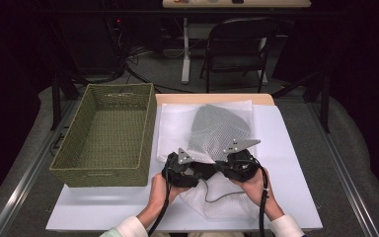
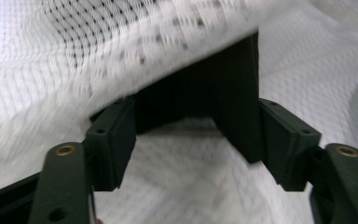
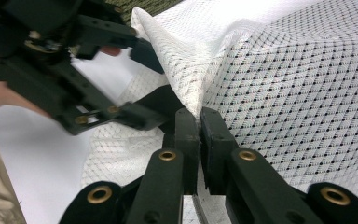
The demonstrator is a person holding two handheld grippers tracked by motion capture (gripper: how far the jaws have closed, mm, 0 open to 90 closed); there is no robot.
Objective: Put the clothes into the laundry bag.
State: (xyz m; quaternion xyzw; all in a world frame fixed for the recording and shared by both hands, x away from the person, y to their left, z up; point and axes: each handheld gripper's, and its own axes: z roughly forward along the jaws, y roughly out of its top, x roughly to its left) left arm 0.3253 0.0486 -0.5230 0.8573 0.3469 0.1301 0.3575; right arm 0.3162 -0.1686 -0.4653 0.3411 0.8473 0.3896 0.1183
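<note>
A white mesh bag [image 1: 218,127] lies on the white table [image 1: 288,168], its near part lifted between my two grippers. My right gripper [image 1: 229,159] [image 3: 199,116] is shut on a fold of the mesh [image 3: 270,70] at the bag's edge. My left gripper [image 1: 190,164] [image 2: 198,128] stands open just to its left, jaws wide apart with mesh [image 2: 74,70] above and beyond them, not pinched. A black block [image 2: 200,93] sits between the left jaws; I cannot tell what it is. A grey cord [image 1: 216,198] trails from the bag near the front edge.
A green woven basket [image 1: 98,173] stands empty on the table's left side, close to the bag. A folding chair [image 1: 237,44] and a desk stand beyond the table's far edge. Bare white table shows at the right and front left.
</note>
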